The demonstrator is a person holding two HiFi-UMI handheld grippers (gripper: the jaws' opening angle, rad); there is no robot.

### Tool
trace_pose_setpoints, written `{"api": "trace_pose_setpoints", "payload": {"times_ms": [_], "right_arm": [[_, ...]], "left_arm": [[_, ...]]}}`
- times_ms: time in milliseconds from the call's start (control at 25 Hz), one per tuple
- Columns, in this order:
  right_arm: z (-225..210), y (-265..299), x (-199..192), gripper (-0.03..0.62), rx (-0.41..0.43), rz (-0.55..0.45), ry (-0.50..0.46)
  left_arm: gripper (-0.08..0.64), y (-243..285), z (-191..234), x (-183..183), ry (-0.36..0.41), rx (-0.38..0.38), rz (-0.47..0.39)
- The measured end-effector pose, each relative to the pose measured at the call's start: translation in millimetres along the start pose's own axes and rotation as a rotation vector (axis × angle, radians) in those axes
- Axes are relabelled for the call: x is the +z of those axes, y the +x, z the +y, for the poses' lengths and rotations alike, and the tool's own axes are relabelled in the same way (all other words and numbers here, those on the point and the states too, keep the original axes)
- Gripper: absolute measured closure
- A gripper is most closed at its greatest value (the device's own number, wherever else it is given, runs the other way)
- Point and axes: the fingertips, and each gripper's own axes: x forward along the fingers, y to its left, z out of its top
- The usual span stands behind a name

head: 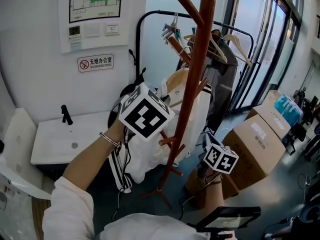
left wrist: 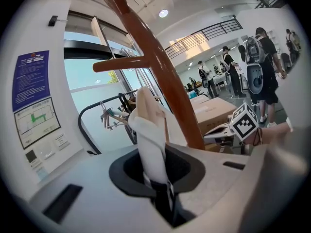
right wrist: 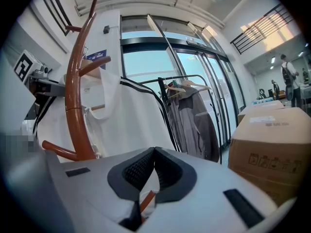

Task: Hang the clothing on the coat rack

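Left claw [left wrist: 154, 165] is clamping its jaws on a bunched fold of the white soft-cloth garment with black stripes [head: 145, 156], near what looks like the neck end, where a pale rounded form, possibly a wooden hanger, is poking up. That garment is hanging down against the tall reddish-brown wooden coat rack [head: 192, 79], about halfway up its pole, and whether any part is already hooked on a peg I cannot tell. It is looking light and limp, likely to sag, fold and slide off a smooth peg, so taking it by the collar or a loop and keeping that part spread is probably the best way. On that side, the bare forearm with a white sleeve pushed back is reaching up and forward toward the pole. Right claw [right wrist: 154, 150] is hanging lower, beside the rack's base, its jaws closed tip to tip with nothing pinched between them. Farther back, a black metal clothes rail [head: 150, 19] is carrying hangers and a grey coat, and brown cardboard boxes [head: 257, 141] are sitting on the floor.
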Motion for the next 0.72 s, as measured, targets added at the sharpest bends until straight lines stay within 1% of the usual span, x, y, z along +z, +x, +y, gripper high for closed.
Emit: {"api": "trace_pose_setpoints", "payload": {"times_ms": [160, 360, 560, 720], "right_arm": [[-2.1, -2.0, -4.0, 0.569, -0.003, 0.003, 0.007], [-1.8, -1.9, -8.9, 0.569, -0.008, 0.012, 0.011], [-1.4, -1.8, -12.6, 0.569, -0.004, 0.015, 0.016], [-5.0, -3.3, -18.0, 0.569, -0.007, 0.023, 0.023]], "left_arm": [[0.505, 3.4, -6.1, -7.0, -0.008, -0.004, 0.003], [0.505, 4.1, -10.7, -11.4, -0.026, -0.01, -0.015], [0.503, 6.2, -21.2, -14.2, -0.031, -0.036, -0.031], [0.503, 8.2, -25.1, -15.6, -0.035, -0.038, -0.036]]}}
